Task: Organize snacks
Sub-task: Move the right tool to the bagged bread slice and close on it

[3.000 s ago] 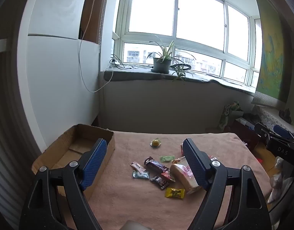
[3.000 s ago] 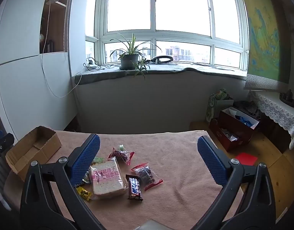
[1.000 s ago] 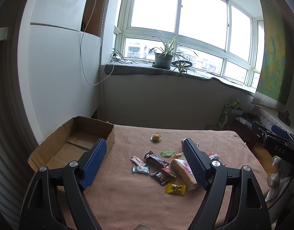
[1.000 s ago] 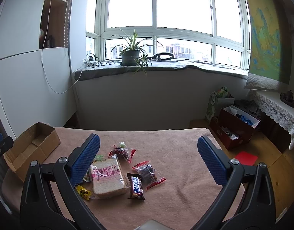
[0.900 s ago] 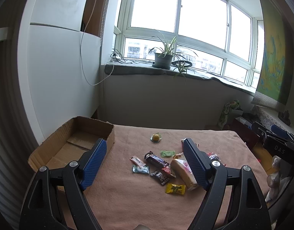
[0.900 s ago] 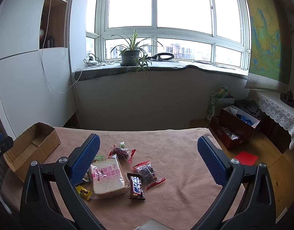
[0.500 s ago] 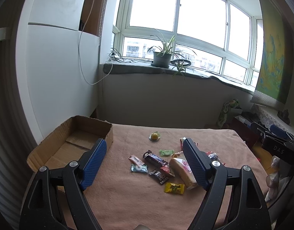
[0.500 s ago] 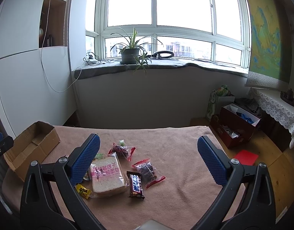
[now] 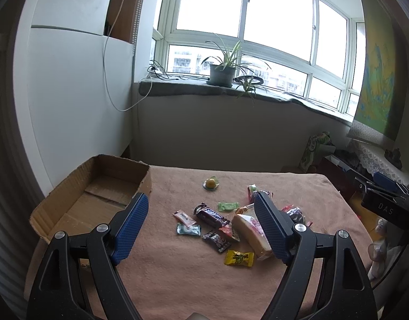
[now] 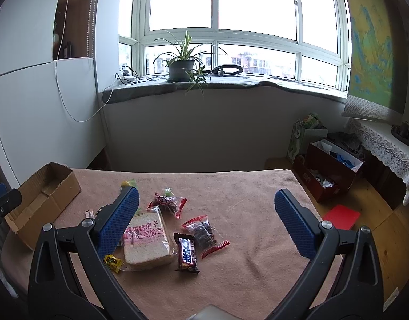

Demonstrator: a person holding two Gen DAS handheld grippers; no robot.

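We hold the left gripper (image 9: 201, 224) with its jaws spread wide and nothing between the blue pads; the right gripper (image 10: 204, 221) hangs just as wide and holds nothing.

Nearest our left jaws lies a yellow candy (image 9: 238, 258), just inside the right finger, its print too small to read. Beyond it, between the jaws, sit a dark small wrapper (image 9: 216, 241), a pale teal sachet (image 9: 188, 229), a pink-and-white stick pack (image 9: 184, 217), and a brown bar (image 9: 211, 215) lettered SNICKERS. A green candy (image 9: 227, 206) lies further on, and a yellow jelly cup (image 9: 210, 183) stands apart, well past the fingertips.

In the right wrist view, a dark chocolate bar (image 10: 187, 251) with white and blue lettering lies between our jaws, touching a clear red-edged packet (image 10: 203, 232) of dark pieces. The sliced bread bag (image 10: 147, 237), printed with pink Chinese characters, sits against the left finger. A red-trimmed packet (image 10: 167, 203) lies beyond it.

Everything rests on a tan cloth covering the table (image 10: 244, 197). An open cardboard box (image 9: 97, 192) sits at the cloth's corner, outside the left finger of our left gripper.

Farther off, a potted spider plant (image 10: 181, 66) stands on the grey windowsill, below large windows. A painted scroll (image 10: 372, 42) hangs beyond the right jaw.
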